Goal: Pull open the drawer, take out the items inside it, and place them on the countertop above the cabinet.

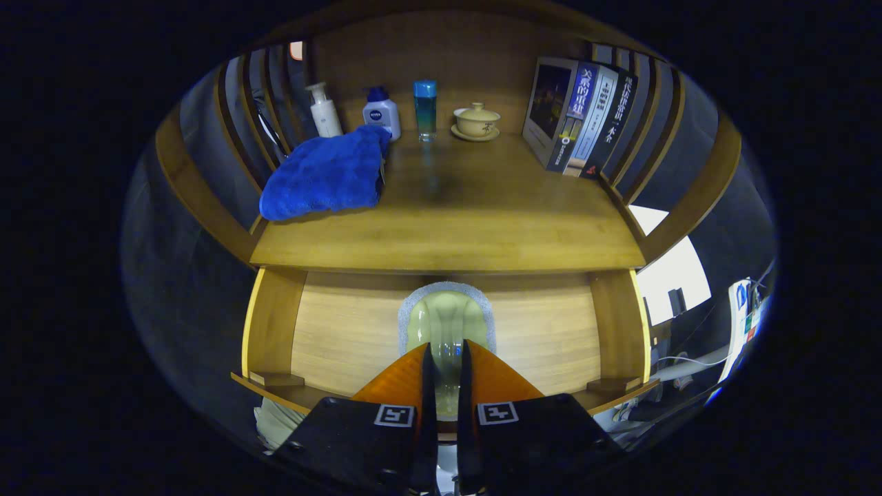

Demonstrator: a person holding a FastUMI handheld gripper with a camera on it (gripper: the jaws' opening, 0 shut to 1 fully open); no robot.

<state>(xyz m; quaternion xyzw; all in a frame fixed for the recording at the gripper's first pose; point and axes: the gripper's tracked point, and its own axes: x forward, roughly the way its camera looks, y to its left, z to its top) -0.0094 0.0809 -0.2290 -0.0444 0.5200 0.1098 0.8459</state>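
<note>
My gripper [445, 365] is shut on a pale green translucent cup [446, 320] with a grey rim; its thin wall sits pinched between the two fingers. I hold the cup over the open wooden drawer [344, 337], whose light floor and side walls lie under and beyond the fingers. Above the drawer runs the cabinet's countertop [448, 227]. A crumpled blue towel [324, 176] lies on the left part of that countertop.
Along the back of the countertop stand a white pump bottle [324, 110], a white bottle with a blue cap [381, 114], a blue glass bottle [425, 110] and a lidded tea bowl [476, 122]. Several books [579, 117] lean at the right. Slatted wooden sides flank the top.
</note>
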